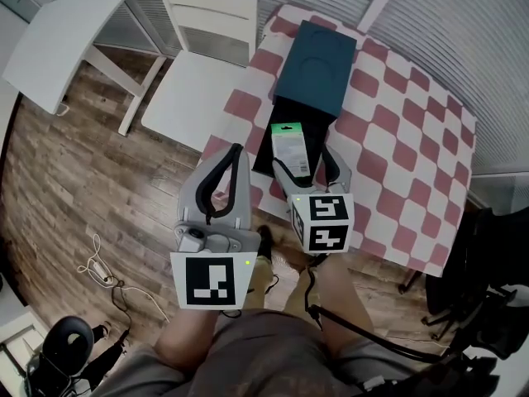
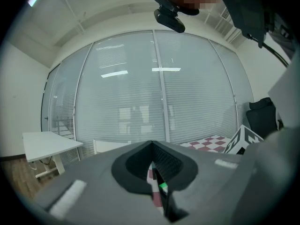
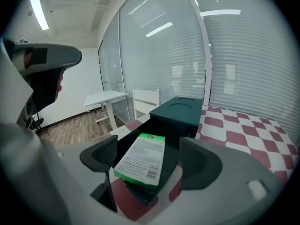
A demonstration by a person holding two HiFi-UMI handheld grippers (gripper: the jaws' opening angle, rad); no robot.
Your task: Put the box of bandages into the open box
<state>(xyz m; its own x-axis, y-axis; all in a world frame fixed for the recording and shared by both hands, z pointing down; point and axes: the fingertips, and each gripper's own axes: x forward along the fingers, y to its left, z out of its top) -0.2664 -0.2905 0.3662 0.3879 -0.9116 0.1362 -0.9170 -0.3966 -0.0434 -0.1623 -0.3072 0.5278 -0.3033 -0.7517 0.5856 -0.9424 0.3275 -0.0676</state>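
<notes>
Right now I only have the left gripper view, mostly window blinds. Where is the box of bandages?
Observer: The box of bandages lies in the open box on the checked table.
Operator: Is the right hand-held gripper gripping it?
Observer: No, the right hand-held gripper has its jaws wide apart, one each side of it, not pressing.
Operator: What lies beyond?
Observer: A dark teal box sits at the open box's far end.
</notes>
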